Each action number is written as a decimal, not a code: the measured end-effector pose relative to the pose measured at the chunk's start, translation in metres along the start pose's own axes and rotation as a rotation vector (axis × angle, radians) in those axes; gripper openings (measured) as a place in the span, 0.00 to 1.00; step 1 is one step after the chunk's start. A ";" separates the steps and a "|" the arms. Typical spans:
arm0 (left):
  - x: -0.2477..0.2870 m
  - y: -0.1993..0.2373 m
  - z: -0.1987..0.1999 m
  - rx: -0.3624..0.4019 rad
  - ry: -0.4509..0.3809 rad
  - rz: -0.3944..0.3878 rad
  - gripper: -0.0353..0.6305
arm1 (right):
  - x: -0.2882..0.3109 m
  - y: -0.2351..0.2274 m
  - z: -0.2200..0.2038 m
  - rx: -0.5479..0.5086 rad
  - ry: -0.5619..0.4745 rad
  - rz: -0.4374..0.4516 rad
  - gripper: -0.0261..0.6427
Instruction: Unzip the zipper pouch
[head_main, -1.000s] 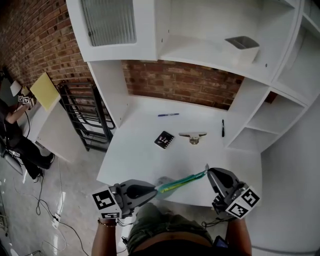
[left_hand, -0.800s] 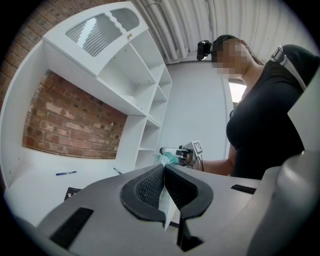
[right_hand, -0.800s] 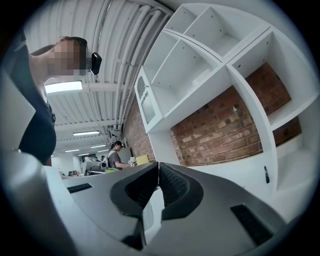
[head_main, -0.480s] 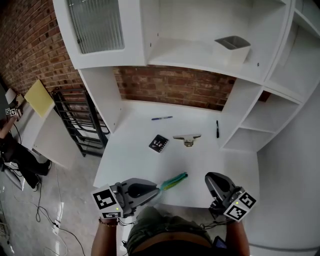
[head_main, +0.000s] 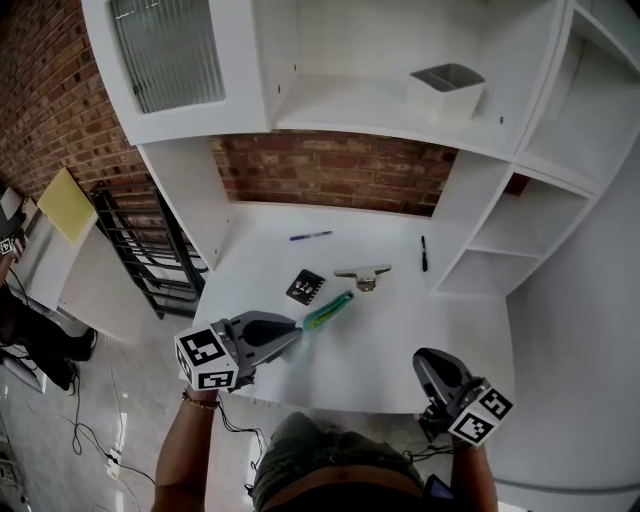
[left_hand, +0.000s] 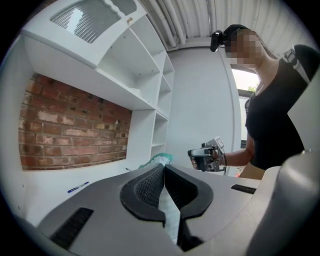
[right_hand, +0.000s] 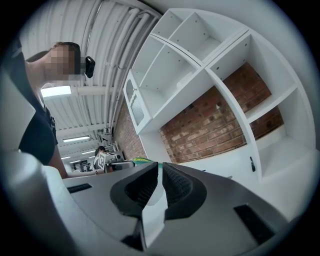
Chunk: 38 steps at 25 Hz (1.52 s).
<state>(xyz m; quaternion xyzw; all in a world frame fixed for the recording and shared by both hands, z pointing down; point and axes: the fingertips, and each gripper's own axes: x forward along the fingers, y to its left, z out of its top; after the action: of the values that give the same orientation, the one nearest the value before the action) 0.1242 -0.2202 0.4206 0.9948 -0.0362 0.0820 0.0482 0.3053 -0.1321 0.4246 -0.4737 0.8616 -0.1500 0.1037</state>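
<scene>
The left hand-held gripper (head_main: 298, 326) clamps one end of the zipper pouch (head_main: 328, 309) over the table (head_main: 400, 330). The right hand-held gripper (head_main: 425, 360) is clenched empty, well apart from the pouch; the zip's state is unreadable.

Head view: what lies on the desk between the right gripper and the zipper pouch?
Nothing; the head view shows bare desk between right gripper and zipper pouch.

On the desk (head_main: 400, 330), a card (head_main: 305, 286) lay left of a clip (head_main: 363, 275), a pen (head_main: 311, 236) behind them, a marker (head_main: 424, 253) at the right. The pouch (head_main: 327, 310) stuck out from the left gripper (head_main: 298, 326), before the card.
</scene>
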 end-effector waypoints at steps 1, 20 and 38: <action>0.005 0.010 -0.002 -0.016 -0.001 0.003 0.06 | -0.003 -0.002 -0.001 -0.001 0.001 -0.012 0.06; 0.092 0.119 -0.095 -0.148 0.044 -0.077 0.06 | -0.049 -0.013 -0.010 0.002 0.014 -0.176 0.06; 0.075 0.035 -0.154 -0.148 0.222 -0.195 0.06 | -0.028 0.001 -0.020 0.008 0.042 -0.109 0.06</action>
<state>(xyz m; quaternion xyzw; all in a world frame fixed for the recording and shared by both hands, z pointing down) 0.1706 -0.2443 0.5875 0.9721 0.0603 0.1837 0.1330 0.3136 -0.1045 0.4439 -0.5162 0.8359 -0.1688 0.0792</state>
